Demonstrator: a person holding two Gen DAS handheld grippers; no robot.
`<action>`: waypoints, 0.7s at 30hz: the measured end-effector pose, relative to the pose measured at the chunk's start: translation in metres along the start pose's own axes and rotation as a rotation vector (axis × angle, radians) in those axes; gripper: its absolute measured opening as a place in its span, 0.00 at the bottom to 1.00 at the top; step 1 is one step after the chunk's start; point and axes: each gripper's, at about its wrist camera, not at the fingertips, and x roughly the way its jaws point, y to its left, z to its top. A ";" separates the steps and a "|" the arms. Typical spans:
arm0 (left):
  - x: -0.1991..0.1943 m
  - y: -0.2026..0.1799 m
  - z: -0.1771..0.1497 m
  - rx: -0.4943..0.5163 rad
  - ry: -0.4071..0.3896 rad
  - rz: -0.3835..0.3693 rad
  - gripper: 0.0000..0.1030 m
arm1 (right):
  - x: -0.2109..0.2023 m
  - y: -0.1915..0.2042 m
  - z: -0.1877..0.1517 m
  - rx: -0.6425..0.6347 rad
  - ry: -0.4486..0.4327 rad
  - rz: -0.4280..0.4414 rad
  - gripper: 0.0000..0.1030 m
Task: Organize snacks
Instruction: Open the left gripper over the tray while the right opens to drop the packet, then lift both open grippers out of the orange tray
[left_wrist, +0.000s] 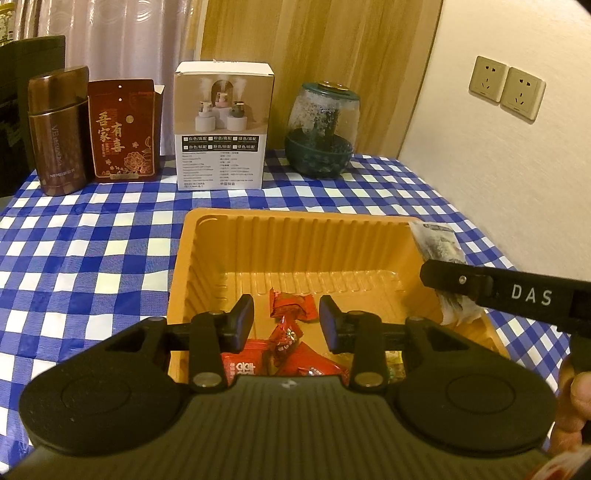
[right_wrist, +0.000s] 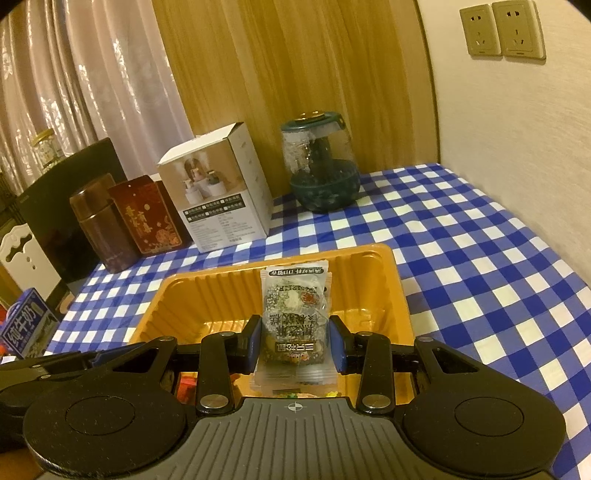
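An orange plastic tray (left_wrist: 295, 216) sits on the blue checked tablecloth. Several red wrapped candies (left_wrist: 291, 306) lie on its floor at the near side. My left gripper (left_wrist: 286, 325) hangs open just above them, with nothing pressed between its pads. Over the tray's right side, my right gripper (right_wrist: 294, 343) is shut on a clear snack packet (right_wrist: 295, 299) printed with dark text, held upright over the tray (right_wrist: 207, 277). The left wrist view shows that packet (left_wrist: 439, 243) beside the tray's right wall, with a right finger (left_wrist: 480, 286) across it.
Along the table's back stand a brown canister (left_wrist: 59, 136), a red gift box (left_wrist: 123, 129), a white product box (left_wrist: 223, 125) and a green-lidded glass jar (left_wrist: 321, 129). Wall sockets (left_wrist: 506, 86) are on the right. A blue milk carton (right_wrist: 26, 328) sits off the table's left edge.
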 end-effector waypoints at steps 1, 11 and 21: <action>0.000 0.000 0.000 0.001 -0.001 0.000 0.33 | 0.000 0.001 0.000 0.001 0.000 0.001 0.37; 0.000 0.001 -0.001 0.004 -0.001 0.004 0.33 | 0.001 -0.003 0.001 0.024 -0.001 0.033 0.39; 0.001 0.002 -0.003 0.009 0.004 0.006 0.33 | -0.004 -0.011 0.001 0.043 -0.036 0.003 0.70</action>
